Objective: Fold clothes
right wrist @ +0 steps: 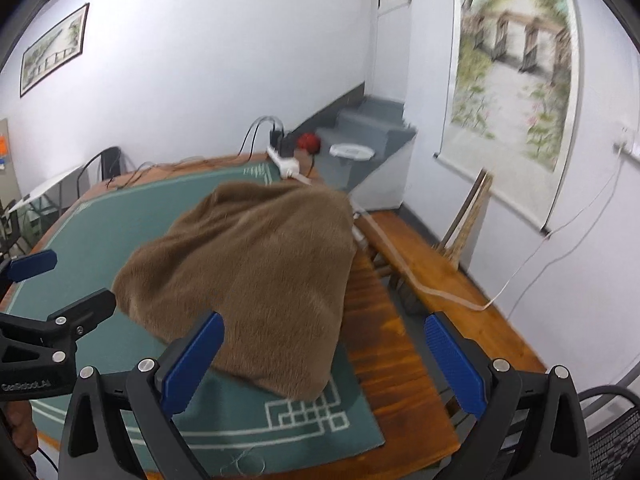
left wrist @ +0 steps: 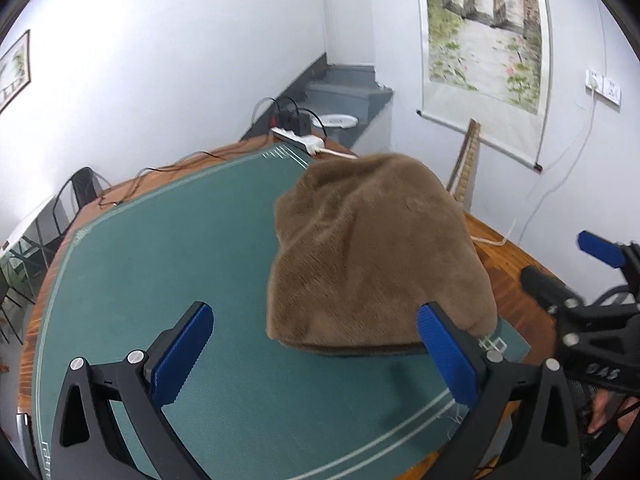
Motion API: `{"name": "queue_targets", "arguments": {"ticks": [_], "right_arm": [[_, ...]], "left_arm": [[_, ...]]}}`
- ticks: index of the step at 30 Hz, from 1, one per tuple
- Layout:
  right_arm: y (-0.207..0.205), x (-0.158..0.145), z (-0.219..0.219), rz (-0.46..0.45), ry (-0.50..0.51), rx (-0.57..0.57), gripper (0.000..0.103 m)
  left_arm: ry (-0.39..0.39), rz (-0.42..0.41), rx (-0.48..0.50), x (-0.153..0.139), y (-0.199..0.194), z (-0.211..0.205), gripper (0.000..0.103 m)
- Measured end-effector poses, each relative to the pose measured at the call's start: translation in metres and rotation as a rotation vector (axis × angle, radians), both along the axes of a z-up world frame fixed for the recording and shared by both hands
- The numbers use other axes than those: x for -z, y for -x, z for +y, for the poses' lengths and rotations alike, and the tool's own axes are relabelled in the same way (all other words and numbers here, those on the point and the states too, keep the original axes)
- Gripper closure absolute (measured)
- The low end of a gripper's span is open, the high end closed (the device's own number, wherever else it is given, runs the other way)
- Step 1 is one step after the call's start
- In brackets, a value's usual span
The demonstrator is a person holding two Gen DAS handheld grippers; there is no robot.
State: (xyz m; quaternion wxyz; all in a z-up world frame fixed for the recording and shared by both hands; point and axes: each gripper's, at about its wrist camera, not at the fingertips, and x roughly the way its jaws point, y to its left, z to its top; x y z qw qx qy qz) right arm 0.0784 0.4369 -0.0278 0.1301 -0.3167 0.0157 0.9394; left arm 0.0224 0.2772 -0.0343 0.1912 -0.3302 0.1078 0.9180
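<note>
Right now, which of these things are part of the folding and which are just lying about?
Part of the job:
brown garment
green mat beneath it
left gripper, open
right gripper, open

Lying about:
power strip
wall scroll
white dish

The wall scroll (right wrist: pixel 516 64) is blurred and its top is cut off.

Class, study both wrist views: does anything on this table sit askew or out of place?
Yes. The brown fleece garment lies skewed on the green mat, its far right side spilling past the mat edge onto the bare wooden table. Both the left hand-held gripper and right hand-held gripper are open, holding nothing.
</note>
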Motion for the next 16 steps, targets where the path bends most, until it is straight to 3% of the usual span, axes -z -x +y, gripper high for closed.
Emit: {"name": "queue_targets", "arguments": {"ticks": [4,16], "right_arm": [[0.0003,0.0111,0.0053,-0.030,0.016,0.007,0.001],[-0.0060,0.0081,0.0061,-0.004,0.048,0.000,0.001]], "left_arm": [[0.004,-0.017,0.017,0.0037,-0.0027,0.0037,0.000],[-0.003,-0.038,0.042,0.0094,-0.0032,0.0036,0.000]]}}
